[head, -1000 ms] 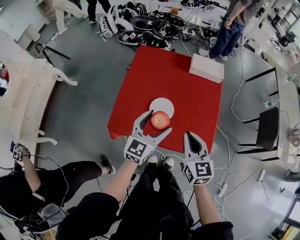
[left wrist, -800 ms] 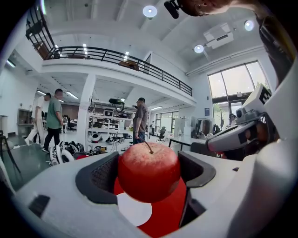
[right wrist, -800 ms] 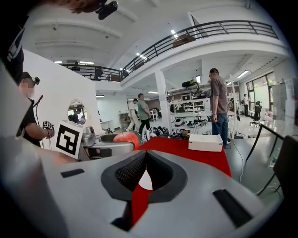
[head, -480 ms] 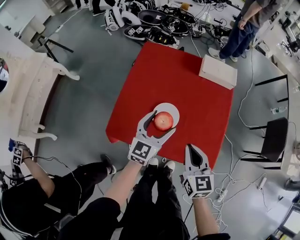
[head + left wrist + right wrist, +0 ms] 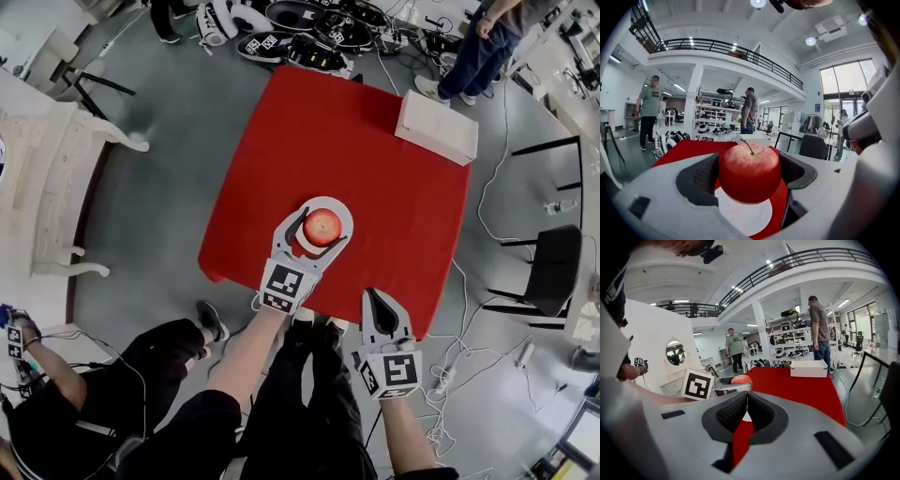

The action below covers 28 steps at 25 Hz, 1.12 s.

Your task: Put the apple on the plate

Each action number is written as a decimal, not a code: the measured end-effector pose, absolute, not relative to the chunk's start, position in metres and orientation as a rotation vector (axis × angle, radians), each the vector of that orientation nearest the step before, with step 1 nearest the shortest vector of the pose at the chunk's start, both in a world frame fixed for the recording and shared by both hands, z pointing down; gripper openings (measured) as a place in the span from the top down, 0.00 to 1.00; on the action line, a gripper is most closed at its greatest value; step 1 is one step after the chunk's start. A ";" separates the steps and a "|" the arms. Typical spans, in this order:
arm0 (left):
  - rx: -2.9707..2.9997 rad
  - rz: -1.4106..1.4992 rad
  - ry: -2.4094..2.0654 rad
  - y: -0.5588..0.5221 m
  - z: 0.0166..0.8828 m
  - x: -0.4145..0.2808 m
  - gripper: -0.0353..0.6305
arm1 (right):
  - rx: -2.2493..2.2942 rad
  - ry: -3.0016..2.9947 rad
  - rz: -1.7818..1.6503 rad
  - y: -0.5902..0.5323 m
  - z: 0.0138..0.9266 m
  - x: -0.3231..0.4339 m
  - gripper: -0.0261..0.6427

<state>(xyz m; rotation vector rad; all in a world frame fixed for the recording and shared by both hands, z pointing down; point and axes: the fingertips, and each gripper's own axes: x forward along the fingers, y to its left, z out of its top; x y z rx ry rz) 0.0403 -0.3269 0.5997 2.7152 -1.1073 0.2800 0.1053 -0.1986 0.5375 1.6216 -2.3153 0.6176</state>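
Note:
A red apple (image 5: 322, 227) with a thin stem is held between the jaws of my left gripper (image 5: 320, 221), directly over the white plate (image 5: 338, 205) near the front of the red table (image 5: 375, 178). In the left gripper view the apple (image 5: 750, 172) fills the gap between the dark pads, with the plate (image 5: 745, 218) just below it. Whether the apple touches the plate I cannot tell. My right gripper (image 5: 379, 302) hangs at the table's near edge, jaws shut on nothing. From the right gripper view (image 5: 746, 401) the apple (image 5: 741, 379) shows to the left.
A white box (image 5: 436, 127) lies at the table's far right corner. People stand beyond the table (image 5: 478, 52), and helmets and cables (image 5: 309, 28) lie on the floor. A black chair (image 5: 548, 272) is to the right, a white bench (image 5: 56, 187) to the left.
My left gripper has carried the apple forward from the table's near side until it is over the plate. The right gripper stays low at the near edge.

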 end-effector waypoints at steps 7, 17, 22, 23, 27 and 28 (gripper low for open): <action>2.657 0.385 -1.112 -0.347 0.648 0.048 0.35 | 1.609 -2.287 0.656 -0.197 0.555 0.116 0.94; 2.598 0.468 -1.061 -0.355 0.693 0.054 0.35 | 1.574 -2.274 0.706 -0.191 0.573 0.120 0.94; 2.592 0.516 -1.040 -0.356 0.707 0.059 0.35 | 1.562 -2.271 0.720 -0.190 0.578 0.122 0.94; 2.594 0.533 -1.035 -0.355 0.709 0.060 0.35 | 1.561 -2.270 0.725 -0.190 0.579 0.123 0.94; 2.612 0.589 -1.018 -0.354 0.713 0.061 0.35 | 1.551 -2.271 0.728 -0.190 0.583 0.121 0.94; 2.610 0.606 -1.014 -0.353 0.714 0.062 0.35 | 1.551 -2.271 0.731 -0.189 0.584 0.121 0.94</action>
